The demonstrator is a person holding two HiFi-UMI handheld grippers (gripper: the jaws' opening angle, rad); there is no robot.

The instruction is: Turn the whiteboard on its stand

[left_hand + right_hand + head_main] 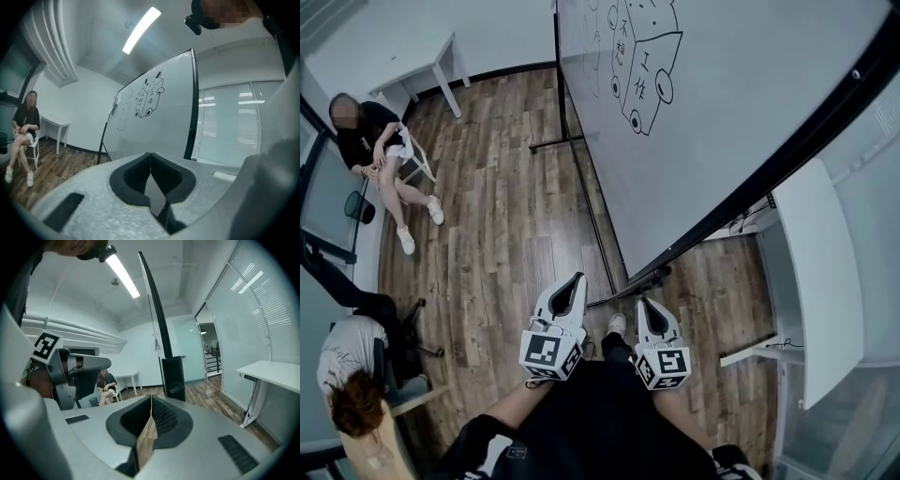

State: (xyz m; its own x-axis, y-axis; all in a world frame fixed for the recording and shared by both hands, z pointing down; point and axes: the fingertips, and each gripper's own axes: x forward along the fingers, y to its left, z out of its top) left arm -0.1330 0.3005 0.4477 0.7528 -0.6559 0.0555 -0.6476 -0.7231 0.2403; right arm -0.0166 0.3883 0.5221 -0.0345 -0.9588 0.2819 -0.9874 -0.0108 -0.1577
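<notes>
The whiteboard (722, 103) fills the upper right of the head view; it is white with a black frame and a drawn box with wheels (645, 66). Its black stand foot (642, 279) rests on the wood floor just ahead of both grippers. My left gripper (575, 281) is shut with nothing in it, level and short of the board. My right gripper (645, 306) is also shut and empty, close to the foot. The left gripper view shows the board's face (154, 117) beyond the closed jaws (150, 154). The right gripper view shows the board edge-on (157, 319) above the closed jaws (151, 397).
A person sits on a chair (375, 155) at the far left, by a white table (422, 66). Another person (352, 375) sits at the lower left. A white desk (820, 272) stands right of the board, against a glass wall with blinds (253, 324).
</notes>
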